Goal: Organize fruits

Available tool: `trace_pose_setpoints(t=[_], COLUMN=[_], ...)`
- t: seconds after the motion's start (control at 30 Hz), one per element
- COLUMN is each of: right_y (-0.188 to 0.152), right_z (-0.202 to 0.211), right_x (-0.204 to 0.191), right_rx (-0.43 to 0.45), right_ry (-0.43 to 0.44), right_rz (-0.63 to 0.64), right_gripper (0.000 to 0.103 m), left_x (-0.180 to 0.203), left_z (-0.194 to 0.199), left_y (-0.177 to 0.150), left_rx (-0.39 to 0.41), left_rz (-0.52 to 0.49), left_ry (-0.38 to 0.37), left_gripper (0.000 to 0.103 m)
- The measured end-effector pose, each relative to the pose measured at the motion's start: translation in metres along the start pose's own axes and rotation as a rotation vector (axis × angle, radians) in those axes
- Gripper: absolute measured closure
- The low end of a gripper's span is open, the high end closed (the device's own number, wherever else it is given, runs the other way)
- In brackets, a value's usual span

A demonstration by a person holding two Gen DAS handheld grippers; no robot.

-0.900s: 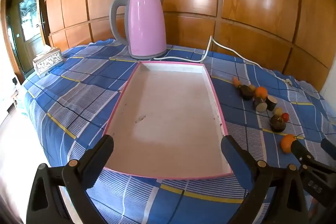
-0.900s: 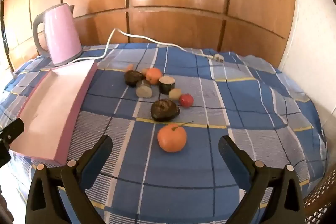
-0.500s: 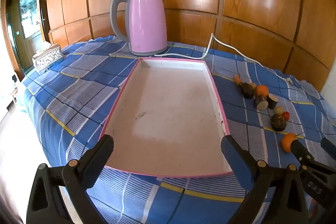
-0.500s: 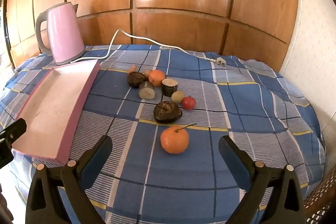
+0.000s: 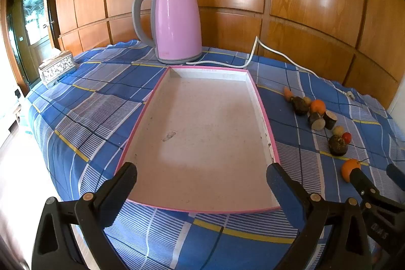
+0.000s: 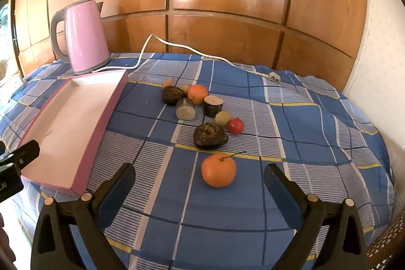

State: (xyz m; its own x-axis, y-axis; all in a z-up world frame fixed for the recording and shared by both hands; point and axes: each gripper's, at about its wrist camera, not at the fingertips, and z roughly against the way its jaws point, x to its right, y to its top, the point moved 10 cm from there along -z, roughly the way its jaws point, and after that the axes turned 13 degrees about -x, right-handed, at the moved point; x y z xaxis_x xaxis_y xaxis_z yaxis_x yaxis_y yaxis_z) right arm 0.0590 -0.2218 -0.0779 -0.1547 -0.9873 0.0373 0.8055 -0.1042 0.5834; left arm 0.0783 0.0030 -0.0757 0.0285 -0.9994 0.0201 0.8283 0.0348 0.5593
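A pink-rimmed shallow tray (image 5: 263, 113) with nothing in it lies on the blue checked tablecloth; it also shows in the right wrist view (image 6: 101, 118). My left gripper (image 5: 201, 180) is open over the tray's near end. Right of the tray lie several fruits: a stemmed orange (image 6: 218, 170) nearest, a dark avocado (image 6: 209, 136), a red fruit (image 6: 236, 125), two cut dark pieces (image 6: 213, 103) and a second orange (image 6: 197, 94). My right gripper (image 6: 198, 181) is open and empty, just short of the near orange (image 5: 348, 168).
A pink kettle (image 5: 174, 22) stands behind the tray, and its white cord (image 6: 197, 52) runs across the back of the cloth to a plug. A patterned tissue box (image 5: 57, 68) sits at the far left. A wood-panelled wall is behind.
Both grippers have drawn back and dropped a little, so the tray and fruits sit slightly farther up in view. Nothing on the table has moved.
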Motion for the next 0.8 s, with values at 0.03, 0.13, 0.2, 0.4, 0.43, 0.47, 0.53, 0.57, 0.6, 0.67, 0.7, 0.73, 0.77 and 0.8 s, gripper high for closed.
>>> trace_pose_setpoints(t=[0.03, 0.13, 0.2, 0.4, 0.43, 0.47, 0.53, 0.57, 0.6, 0.67, 0.7, 0.73, 0.77, 0.8], right_y=[0.0, -0.001, 0.0, 0.001, 0.001, 0.001, 0.001, 0.001, 0.001, 0.001, 0.001, 0.002, 0.002, 0.002], right_z=[0.0, 0.0, 0.002, 0.005, 0.005, 0.006, 0.007, 0.008, 0.008, 0.009, 0.01, 0.011, 0.011, 0.012], right_x=[0.0, 0.0, -0.001, -0.002, -0.002, -0.002, -0.004, -0.004, -0.004, -0.004, -0.004, -0.004, -0.005, -0.005], right_rx=[0.001, 0.002, 0.005, 0.008, 0.008, 0.01, 0.014, 0.016, 0.017, 0.018, 0.021, 0.023, 0.025, 0.028], right_ry=[0.001, 0.005, 0.006, 0.007, 0.007, 0.007, 0.007, 0.007, 0.008, 0.009, 0.008, 0.008, 0.008, 0.008], right_rz=[-0.002, -0.004, -0.001, 0.001, 0.002, 0.003, 0.007, 0.009, 0.009, 0.008, 0.008, 0.008, 0.009, 0.011], right_gripper=[0.0, 0.0, 0.0, 0.0, 0.0, 0.0, 0.0, 0.0, 0.0, 0.0, 0.0, 0.0, 0.0, 0.0], left_x=[0.0, 0.0, 0.0, -0.001, -0.002, -0.002, -0.002, -0.002, -0.002, -0.002, -0.002, -0.002, -0.002, -0.002], left_z=[0.0, 0.0, 0.0, 0.002, 0.002, 0.003, 0.003, 0.004, 0.004, 0.005, 0.005, 0.005, 0.005, 0.005], left_y=[0.0, 0.0, -0.001, -0.002, -0.003, -0.003, -0.002, -0.002, -0.002, -0.002, -0.002, -0.001, -0.001, -0.001], left_rx=[0.0, 0.001, 0.002, 0.002, 0.002, 0.002, 0.003, 0.004, 0.005, 0.007, 0.007, 0.007, 0.008, 0.008], left_rz=[0.0, 0.0, 0.001, 0.007, 0.008, 0.01, 0.01, 0.011, 0.01, 0.009, 0.009, 0.008, 0.008, 0.007], left_ry=[-0.002, -0.004, -0.005, -0.006, -0.006, -0.005, -0.004, -0.004, -0.004, -0.005, -0.005, -0.006, -0.005, -0.005], left_gripper=[0.0, 0.0, 0.0, 0.0, 0.0, 0.0, 0.0, 0.0, 0.0, 0.0, 0.0, 0.0, 0.0, 0.0])
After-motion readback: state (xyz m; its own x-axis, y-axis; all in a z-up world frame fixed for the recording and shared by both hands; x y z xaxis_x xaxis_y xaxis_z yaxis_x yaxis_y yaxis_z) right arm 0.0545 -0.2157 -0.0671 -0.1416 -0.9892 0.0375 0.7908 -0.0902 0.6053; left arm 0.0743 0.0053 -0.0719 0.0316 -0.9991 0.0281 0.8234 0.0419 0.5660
